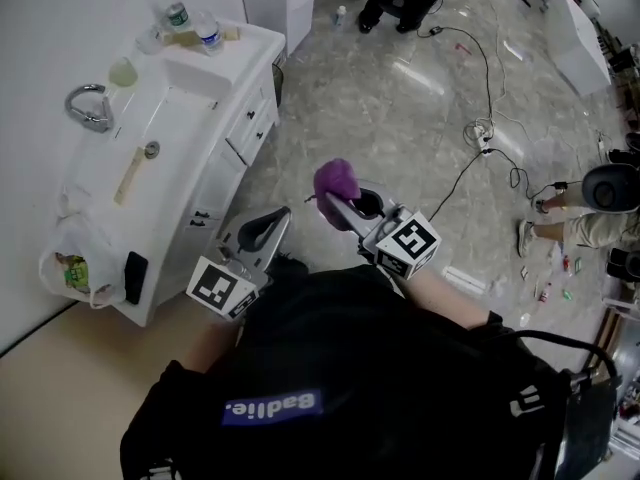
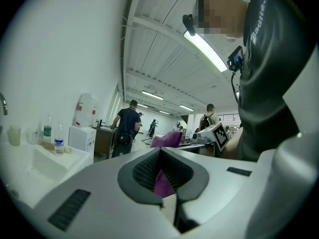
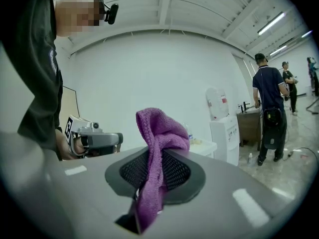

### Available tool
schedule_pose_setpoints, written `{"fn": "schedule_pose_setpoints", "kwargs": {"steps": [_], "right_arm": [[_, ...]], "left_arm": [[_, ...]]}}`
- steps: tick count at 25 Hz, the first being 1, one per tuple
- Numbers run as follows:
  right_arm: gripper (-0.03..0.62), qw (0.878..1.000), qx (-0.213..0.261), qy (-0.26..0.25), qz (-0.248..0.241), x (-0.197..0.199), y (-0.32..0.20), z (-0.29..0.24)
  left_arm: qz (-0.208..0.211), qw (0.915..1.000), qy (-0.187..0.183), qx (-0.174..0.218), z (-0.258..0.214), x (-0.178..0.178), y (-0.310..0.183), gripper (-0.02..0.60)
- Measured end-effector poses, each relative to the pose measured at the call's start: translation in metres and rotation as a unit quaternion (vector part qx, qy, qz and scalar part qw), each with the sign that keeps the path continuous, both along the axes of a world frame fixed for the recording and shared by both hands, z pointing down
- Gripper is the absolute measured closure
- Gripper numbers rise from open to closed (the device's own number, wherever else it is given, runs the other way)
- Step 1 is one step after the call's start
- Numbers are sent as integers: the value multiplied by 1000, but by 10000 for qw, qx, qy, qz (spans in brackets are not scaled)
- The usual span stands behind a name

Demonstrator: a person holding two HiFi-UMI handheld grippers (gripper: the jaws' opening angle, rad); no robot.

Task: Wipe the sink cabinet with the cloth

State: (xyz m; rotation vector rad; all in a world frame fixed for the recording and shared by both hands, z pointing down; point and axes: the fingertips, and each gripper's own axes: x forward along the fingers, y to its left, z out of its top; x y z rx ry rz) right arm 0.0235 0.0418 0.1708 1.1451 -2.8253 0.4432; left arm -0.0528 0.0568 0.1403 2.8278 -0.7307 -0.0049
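right tool [image 1: 340, 206] clamped on purple cloth [image 1: 335, 180], left tool [image 1: 272, 223] narrow, empty, apart from sink cabinet [image 1: 240, 140] with bottles [image 1: 207, 33]

Bottles [image 1: 208, 33] crowd the far corner of the counter [image 1: 252, 40], a faucet [image 1: 88, 106] stands on its wall-side edge, and a plastic bag [image 1: 72, 268] hangs off its near corner (the drawer fronts [image 1: 250, 128] face open floor [image 1: 350, 108], cables [image 1: 484, 133] well away).
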Motion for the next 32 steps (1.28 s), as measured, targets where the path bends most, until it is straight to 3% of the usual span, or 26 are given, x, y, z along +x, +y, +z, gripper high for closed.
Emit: {"fn": "schedule_pose_setpoints", "kwargs": {"steps": [6, 12, 21, 32], "right_arm": [[537, 9999, -53, 75, 139, -6, -59, 29], [537, 9999, -134, 11, -19, 7, -115, 76], [537, 9998, 133, -107, -106, 20, -227, 193], [537, 9983, 584, 14, -59, 12, -331, 339]], "left_arm": [[67, 10000, 15, 59, 18, -8, -57, 581], [-313, 9994, 124, -65, 62, 6, -98, 581], [-705, 9967, -173, -362, 194, 19, -157, 581], [-665, 9975, -189, -157, 324, 25, -218, 581]]}}
